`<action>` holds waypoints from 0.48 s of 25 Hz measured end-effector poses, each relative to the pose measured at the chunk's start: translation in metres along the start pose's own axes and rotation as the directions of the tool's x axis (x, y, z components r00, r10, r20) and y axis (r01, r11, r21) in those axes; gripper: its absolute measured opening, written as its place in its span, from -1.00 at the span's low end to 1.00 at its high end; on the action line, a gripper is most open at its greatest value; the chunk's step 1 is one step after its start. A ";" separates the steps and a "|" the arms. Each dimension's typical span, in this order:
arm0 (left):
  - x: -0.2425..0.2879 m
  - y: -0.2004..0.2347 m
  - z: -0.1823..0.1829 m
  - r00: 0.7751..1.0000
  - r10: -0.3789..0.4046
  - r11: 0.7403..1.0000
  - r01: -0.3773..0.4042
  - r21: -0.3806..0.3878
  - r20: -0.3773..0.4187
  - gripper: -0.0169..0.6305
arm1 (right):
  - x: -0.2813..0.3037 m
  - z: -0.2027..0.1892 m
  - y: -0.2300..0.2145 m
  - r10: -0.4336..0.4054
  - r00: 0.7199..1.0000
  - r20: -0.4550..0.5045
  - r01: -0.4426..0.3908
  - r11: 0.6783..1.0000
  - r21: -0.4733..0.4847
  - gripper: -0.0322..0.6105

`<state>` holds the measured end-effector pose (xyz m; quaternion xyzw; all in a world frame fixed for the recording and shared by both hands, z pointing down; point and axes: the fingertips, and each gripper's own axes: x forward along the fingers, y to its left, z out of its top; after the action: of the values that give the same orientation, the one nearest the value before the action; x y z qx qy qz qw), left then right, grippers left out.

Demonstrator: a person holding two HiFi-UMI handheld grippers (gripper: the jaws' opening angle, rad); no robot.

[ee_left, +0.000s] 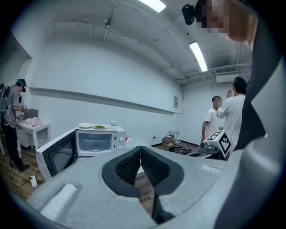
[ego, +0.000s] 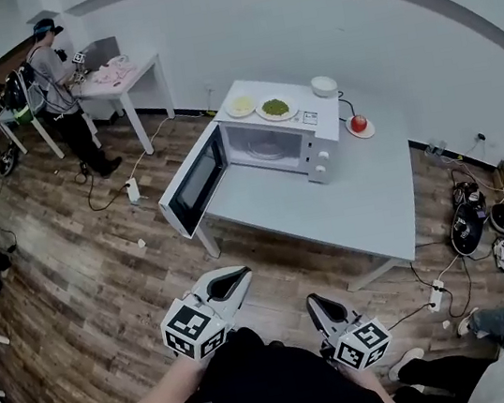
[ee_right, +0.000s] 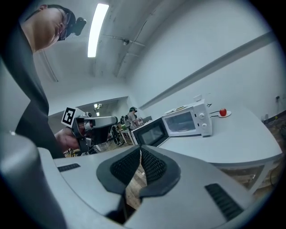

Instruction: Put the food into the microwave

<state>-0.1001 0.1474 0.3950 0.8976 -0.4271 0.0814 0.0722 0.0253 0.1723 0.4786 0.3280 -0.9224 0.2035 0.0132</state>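
The microwave [ego: 272,145] stands on a grey table [ego: 365,197]. Its door [ego: 194,184] hangs wide open to the left. Inside it you can see a round glass plate [ego: 266,149].

The food is on top of the microwave, not inside it. 2 plates sit there side by side. The green plate [ego: 276,107] holds a heap of green food. The pale plate [ego: 240,107], just to its left, holds something light yellow. A white bowl [ego: 324,86] stands to the right of them at the back. I cannot tell what is in the bowl.

Just beside the microwave on the right, a small dish [ego: 371,129] lies on the table with 1 round red fruit [ego: 358,122] on it.

The left gripper [ee_left: 140,150] is clenched, its 2 black pads touching each other. The right gripper [ee_right: 140,150] is clenched the same way, pad against pad. Both are held low, close to the person's body and well apart from the table, over the wooden floor [ego: 104,286].

Far back on the left, another person [ego: 53,80] stands at a white side table [ego: 133,77] with pink things on it.
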 end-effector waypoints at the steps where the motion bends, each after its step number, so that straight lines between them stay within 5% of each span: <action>1: 0.008 0.001 0.002 1.000 -0.005 1.000 0.005 0.001 -0.003 -0.92 | -0.001 0.001 -0.007 -0.007 1.000 0.004 0.007 1.000 0.010 -0.85; 12: 0.100 0.033 0.025 0.997 -0.077 0.991 0.078 0.112 -0.021 -0.92 | 0.030 0.020 -0.083 -0.074 0.997 0.010 0.073 0.997 0.035 -0.85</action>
<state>-0.0616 0.0463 0.3937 0.9155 -0.3860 0.1099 0.0283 0.0549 0.0882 0.4957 0.3629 -0.9061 0.2170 0.0100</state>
